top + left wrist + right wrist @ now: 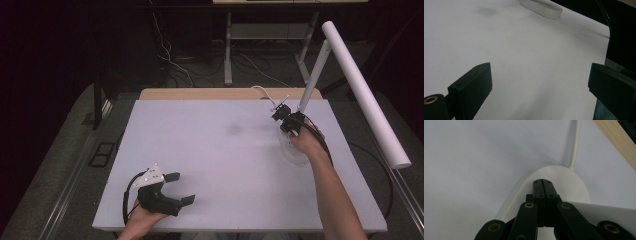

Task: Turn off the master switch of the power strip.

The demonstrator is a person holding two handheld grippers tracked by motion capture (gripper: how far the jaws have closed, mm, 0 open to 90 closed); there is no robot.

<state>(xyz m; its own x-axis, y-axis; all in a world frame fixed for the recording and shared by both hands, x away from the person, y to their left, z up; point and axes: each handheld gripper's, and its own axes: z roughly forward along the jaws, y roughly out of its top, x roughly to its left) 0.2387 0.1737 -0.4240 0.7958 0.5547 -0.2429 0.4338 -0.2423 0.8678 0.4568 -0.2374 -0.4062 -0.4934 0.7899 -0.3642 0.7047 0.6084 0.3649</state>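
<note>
Two tongs: right [543,182] closed over lamp base [564,180]; left [175,189] wide, well apart.

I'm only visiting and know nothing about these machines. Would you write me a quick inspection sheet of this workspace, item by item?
Surface: white table top, with a faint grey smudge near the middle.
Job's things: white desk lamp, its oval base on the table at the right, its arm rising to a long tube head.
Clutter: nothing seen.
Grippers: left gripper low at the near left, fingers wide apart, holding nothing; right gripper with fingers closed together, tips over the lamp base.
Cables: white lamp cord running off the base; black gripper cable; loose wires on the floor.
Surroundings: dark room, wooden table edge, white desk legs behind.
</note>
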